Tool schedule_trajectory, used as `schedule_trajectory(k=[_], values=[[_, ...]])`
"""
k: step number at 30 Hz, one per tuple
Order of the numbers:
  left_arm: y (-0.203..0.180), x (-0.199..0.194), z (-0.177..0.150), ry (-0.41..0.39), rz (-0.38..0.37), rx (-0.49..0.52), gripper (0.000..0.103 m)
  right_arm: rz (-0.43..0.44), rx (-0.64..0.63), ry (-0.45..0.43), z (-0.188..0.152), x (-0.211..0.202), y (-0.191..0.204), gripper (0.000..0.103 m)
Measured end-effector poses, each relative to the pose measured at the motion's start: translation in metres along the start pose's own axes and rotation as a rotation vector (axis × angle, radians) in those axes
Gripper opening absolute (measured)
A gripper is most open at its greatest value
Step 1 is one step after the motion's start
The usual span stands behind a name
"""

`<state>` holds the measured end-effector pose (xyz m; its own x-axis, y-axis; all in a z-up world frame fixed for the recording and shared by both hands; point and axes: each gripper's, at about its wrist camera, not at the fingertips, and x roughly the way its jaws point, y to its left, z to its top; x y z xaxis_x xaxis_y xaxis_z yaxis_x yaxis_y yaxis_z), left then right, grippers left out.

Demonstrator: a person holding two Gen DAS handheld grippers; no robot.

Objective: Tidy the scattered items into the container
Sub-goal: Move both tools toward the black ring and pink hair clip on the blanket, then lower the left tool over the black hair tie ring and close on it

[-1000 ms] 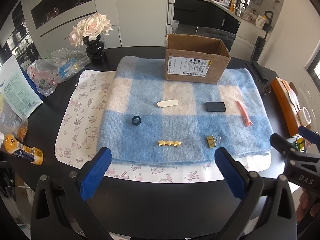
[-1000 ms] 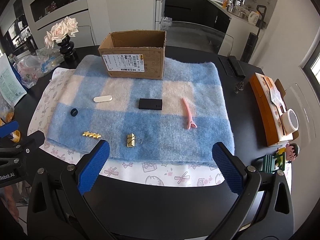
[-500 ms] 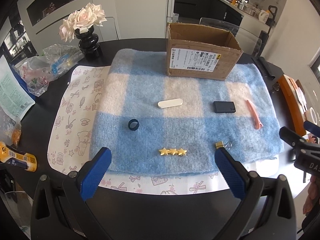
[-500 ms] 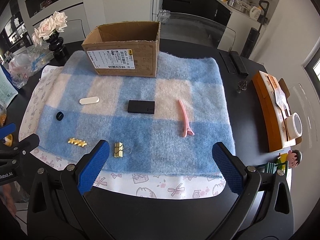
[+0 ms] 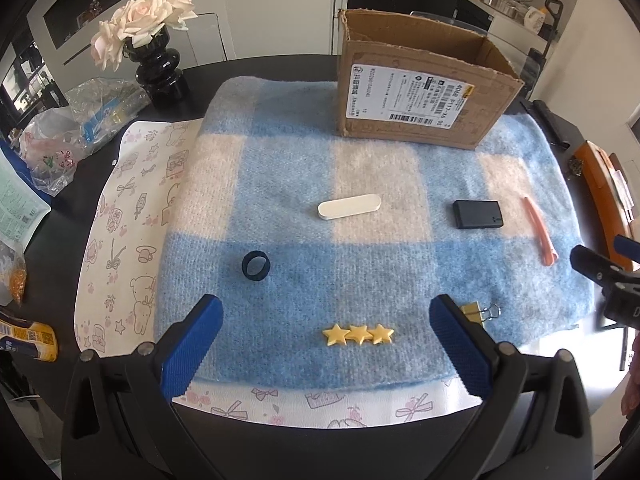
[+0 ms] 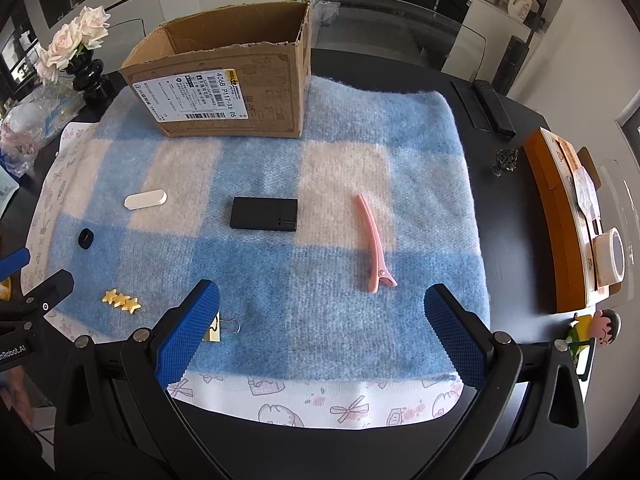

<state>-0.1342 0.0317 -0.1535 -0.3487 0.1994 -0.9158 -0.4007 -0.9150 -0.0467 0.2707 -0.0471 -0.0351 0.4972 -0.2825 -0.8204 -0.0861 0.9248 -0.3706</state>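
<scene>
An open cardboard box (image 5: 420, 80) (image 6: 232, 80) stands at the far side of a blue-and-cream checked blanket (image 5: 280, 160) (image 6: 420, 152). On the blanket lie a white oblong piece (image 5: 349, 207) (image 6: 145, 199), a black card case (image 5: 478, 214) (image 6: 264, 219), a pink hair clip (image 5: 539, 230) (image 6: 373, 243), a dark ring (image 5: 255, 266) (image 6: 85, 238), a gold three-star clip (image 5: 358, 334) (image 6: 121, 301) and a gold binder clip (image 5: 482, 313) (image 6: 218, 328). My left gripper (image 5: 326, 344) is open, just short of the star clip. My right gripper (image 6: 322, 332) is open, near the pink hair clip.
A black vase of pale roses (image 5: 158, 64) (image 6: 86, 76) and plastic bags (image 5: 68, 132) sit at the far left. A patterned white mat (image 5: 128, 220) lies under the blanket. An orange box (image 6: 560, 224) with a tape roll (image 6: 610, 256) lines the right edge.
Both grippers have moved forward over the table's near edge toward the blanket, so the items look larger and nearer. Both stay open and nothing has been taken hold of.
</scene>
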Motion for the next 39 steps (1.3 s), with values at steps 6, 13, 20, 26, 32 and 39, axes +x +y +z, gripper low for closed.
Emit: schedule_trajectory(k=[6,13,20,26,32,39], values=[[0.01,0.028,0.011,0.018,0.006,0.008,0.103,-0.011,0.009,0.034,0.01,0.03,-0.005,0.103],[0.013,0.054,0.018,0.04,0.019,0.039,0.103,-0.02,0.031,0.081,0.016,0.063,-0.014,0.103],[0.019,0.072,0.027,0.056,0.018,0.018,0.103,-0.044,0.045,0.102,0.022,0.084,-0.025,0.103],[0.016,0.082,0.031,0.064,0.024,0.043,0.103,-0.054,0.049,0.123,0.026,0.098,-0.031,0.1],[0.018,0.093,0.031,0.08,0.049,0.052,0.103,-0.055,0.063,0.135,0.027,0.106,-0.034,0.1],[0.025,0.104,0.026,0.112,0.06,0.044,0.103,-0.062,0.078,0.153,0.026,0.113,-0.037,0.1]])
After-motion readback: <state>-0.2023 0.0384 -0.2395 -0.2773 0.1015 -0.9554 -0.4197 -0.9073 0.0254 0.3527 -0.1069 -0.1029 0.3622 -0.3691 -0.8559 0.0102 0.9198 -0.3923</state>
